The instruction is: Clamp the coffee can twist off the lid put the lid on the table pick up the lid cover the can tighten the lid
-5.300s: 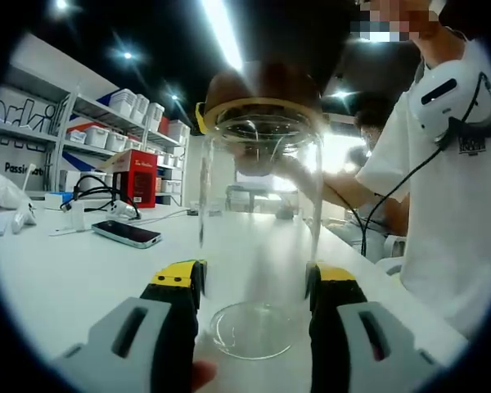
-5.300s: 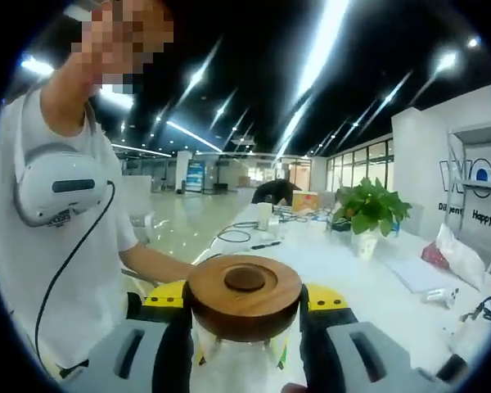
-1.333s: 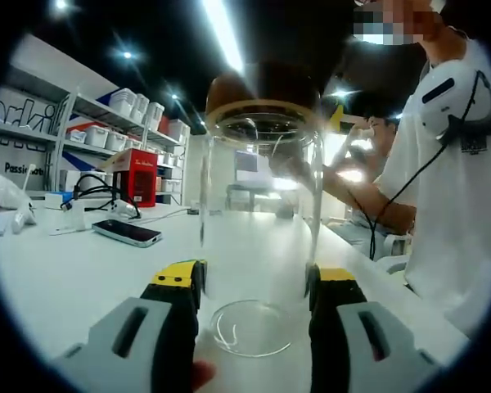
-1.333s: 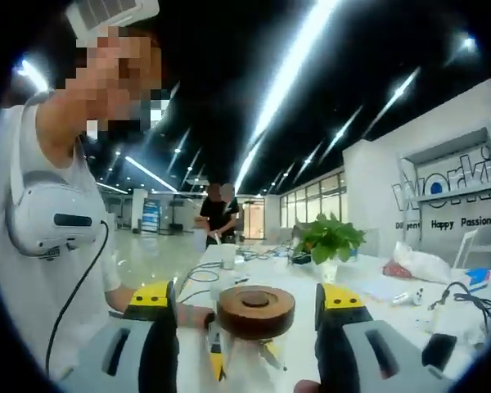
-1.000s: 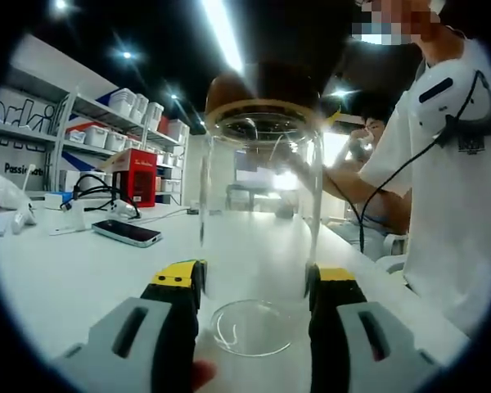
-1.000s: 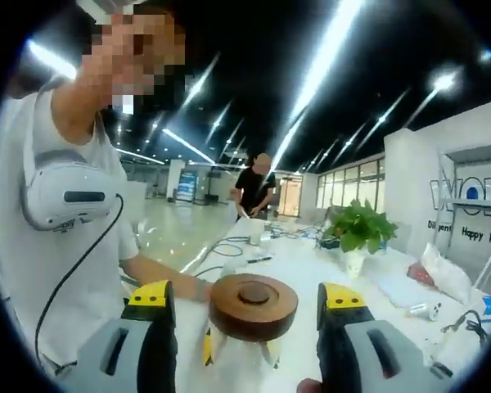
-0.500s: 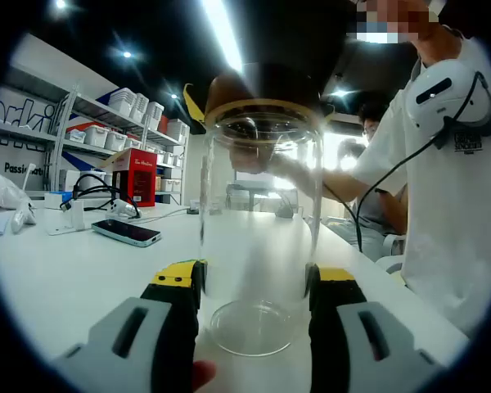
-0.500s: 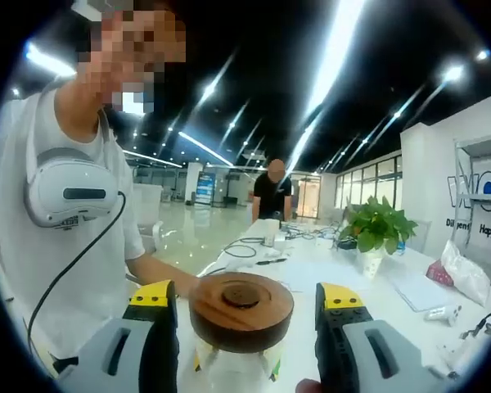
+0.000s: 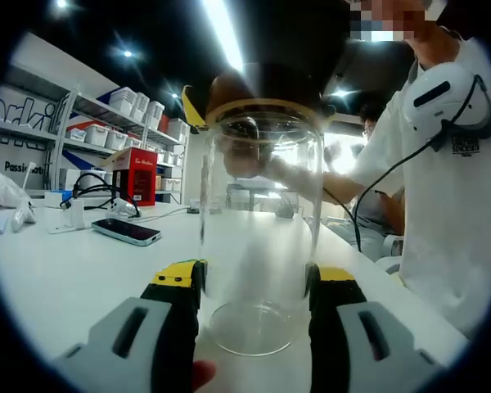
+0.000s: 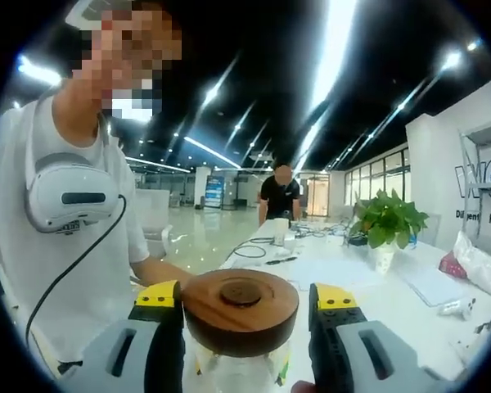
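Note:
The coffee can (image 9: 258,246) is a clear, empty glass jar standing upright on the white table (image 9: 65,278). My left gripper (image 9: 254,282) is shut on its lower wall, one yellow-tipped jaw on each side. A round brown wooden lid (image 10: 240,309) sits on the can's mouth and shows as the lid (image 9: 262,86) from below. My right gripper (image 10: 244,296) straddles the lid from above, open. Its left jaw is almost against the lid's edge and a thin gap remains at the right jaw. One of its yellow fingertips (image 9: 192,102) shows beside the lid.
A phone (image 9: 127,232), cables and a red box (image 9: 135,176) lie on the table to the left, before shelves of white bins. A person in a white shirt (image 9: 450,213) stands close on the right. A potted plant (image 10: 386,223) stands farther along the table.
The right gripper has dropped closer around the lid and its jaws have narrowed toward it. The left gripper keeps its hold on the can, which has not moved.

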Demonstrator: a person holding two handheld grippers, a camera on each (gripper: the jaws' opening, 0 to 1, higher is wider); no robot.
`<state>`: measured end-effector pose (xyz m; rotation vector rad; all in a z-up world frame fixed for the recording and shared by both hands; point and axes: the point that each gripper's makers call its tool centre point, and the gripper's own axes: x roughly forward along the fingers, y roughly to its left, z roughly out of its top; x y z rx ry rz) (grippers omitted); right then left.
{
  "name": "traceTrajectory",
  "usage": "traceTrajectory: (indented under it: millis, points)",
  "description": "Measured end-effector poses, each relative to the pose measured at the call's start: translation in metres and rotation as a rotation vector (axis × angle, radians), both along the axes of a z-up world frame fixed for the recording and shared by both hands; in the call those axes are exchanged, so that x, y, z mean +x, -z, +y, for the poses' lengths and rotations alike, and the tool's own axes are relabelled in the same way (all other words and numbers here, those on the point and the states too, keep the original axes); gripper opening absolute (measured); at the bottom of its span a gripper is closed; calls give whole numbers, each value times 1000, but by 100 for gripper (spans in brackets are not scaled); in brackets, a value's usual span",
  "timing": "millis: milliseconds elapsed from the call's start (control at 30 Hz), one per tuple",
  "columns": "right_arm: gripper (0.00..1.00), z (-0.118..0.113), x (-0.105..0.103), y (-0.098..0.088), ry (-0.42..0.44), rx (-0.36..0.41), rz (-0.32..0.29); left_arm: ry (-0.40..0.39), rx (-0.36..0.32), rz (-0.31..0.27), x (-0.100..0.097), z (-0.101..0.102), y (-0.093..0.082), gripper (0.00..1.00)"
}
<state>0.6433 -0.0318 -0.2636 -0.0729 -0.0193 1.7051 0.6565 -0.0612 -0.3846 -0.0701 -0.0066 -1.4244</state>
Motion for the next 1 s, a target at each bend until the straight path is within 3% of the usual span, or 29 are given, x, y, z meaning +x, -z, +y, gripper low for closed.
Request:
traceTrajectory:
  millis: [567, 1000]
  points:
    - [49, -1, -4, 0, 5, 4, 22, 0, 2, 3, -1, 0, 0, 43]
    - [49, -3, -2, 1, 96, 29, 47, -2, 5, 3, 0, 1, 1, 42]
